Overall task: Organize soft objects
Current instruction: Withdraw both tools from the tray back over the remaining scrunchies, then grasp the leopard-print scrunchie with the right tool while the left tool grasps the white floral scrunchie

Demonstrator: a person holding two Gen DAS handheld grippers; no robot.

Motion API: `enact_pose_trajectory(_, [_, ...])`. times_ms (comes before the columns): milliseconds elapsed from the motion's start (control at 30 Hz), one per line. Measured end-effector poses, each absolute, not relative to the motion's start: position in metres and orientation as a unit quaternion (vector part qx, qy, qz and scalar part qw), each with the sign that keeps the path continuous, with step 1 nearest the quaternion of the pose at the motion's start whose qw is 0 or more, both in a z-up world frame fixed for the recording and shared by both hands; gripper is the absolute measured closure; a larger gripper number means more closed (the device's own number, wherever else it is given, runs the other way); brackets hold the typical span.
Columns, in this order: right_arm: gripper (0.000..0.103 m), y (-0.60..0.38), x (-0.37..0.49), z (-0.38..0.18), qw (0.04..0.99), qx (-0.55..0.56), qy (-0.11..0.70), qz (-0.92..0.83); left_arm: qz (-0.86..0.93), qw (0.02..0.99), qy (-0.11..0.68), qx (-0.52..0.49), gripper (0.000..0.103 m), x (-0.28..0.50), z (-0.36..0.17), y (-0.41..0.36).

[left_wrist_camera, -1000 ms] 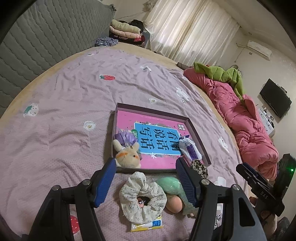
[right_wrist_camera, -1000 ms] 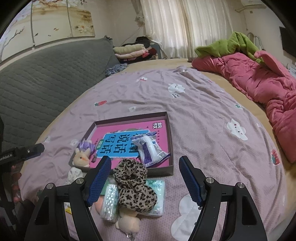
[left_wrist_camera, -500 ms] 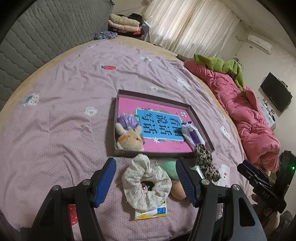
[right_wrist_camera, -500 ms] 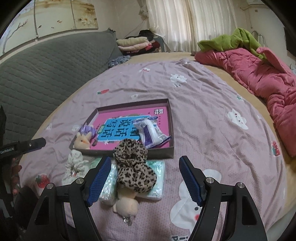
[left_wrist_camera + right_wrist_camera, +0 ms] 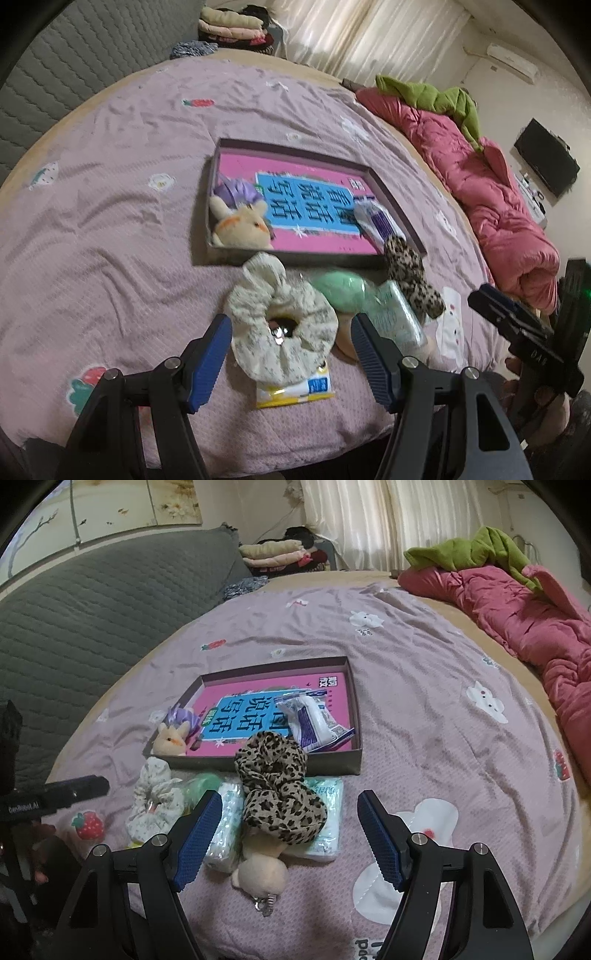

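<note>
A shallow dark box (image 5: 295, 258) (image 5: 354, 709) with a pink and blue book inside lies on the bed. In it sit a plush bunny (image 5: 240, 227) (image 5: 170, 741) and a white-purple packet (image 5: 376, 221) (image 5: 310, 723). In front of the box lie a cream floral scrunchie (image 5: 280, 325) (image 5: 155, 797), a leopard scrunchie (image 5: 410, 277) (image 5: 280, 786), a green soft item (image 5: 340, 291), tissue packs (image 5: 325, 812) and a peach plush keychain (image 5: 262, 871). My left gripper (image 5: 291, 354) is open just short of the cream scrunchie. My right gripper (image 5: 288, 834) is open around the leopard scrunchie's near end.
The purple bedsheet (image 5: 424, 672) spreads around. A pink quilt (image 5: 524, 602) with a green garment lies at the right. A grey quilted headboard (image 5: 92, 602) is on the left. Folded clothes (image 5: 273, 552) sit at the back. A yellow packet (image 5: 295, 391) lies under the cream scrunchie.
Both grippers have drawn back and tilted down, so the box and the loose pile sit farther ahead in view. Both stay open. No object has moved.
</note>
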State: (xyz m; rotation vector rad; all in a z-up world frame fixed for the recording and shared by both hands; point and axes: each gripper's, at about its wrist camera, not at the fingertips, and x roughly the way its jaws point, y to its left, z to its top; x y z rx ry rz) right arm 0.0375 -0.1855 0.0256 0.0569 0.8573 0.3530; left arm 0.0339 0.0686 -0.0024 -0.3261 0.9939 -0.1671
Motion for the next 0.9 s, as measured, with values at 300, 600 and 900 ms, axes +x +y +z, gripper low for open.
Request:
enact_pose_trajectory(300, [0.026,-0.184,0.038,0.020,0.890,0.029,0.421,0.174,-0.093,0.847,0.506,-0.132,0.036,0.029,-0.024,0.049])
enact_pose_trajectory(600, [0.026,-0.179,0.040,0.008,0.880,0.025,0.438,0.180,-0.081,0.839,0.521,-0.133,0.036,0.029,-0.035,0.049])
enact_pose_trajectory(900, [0.026,-0.173,0.046,-0.011,0.873,0.021,0.455,0.176,-0.076,0.836,0.526,-0.136,0.036,0.033,-0.043,0.048])
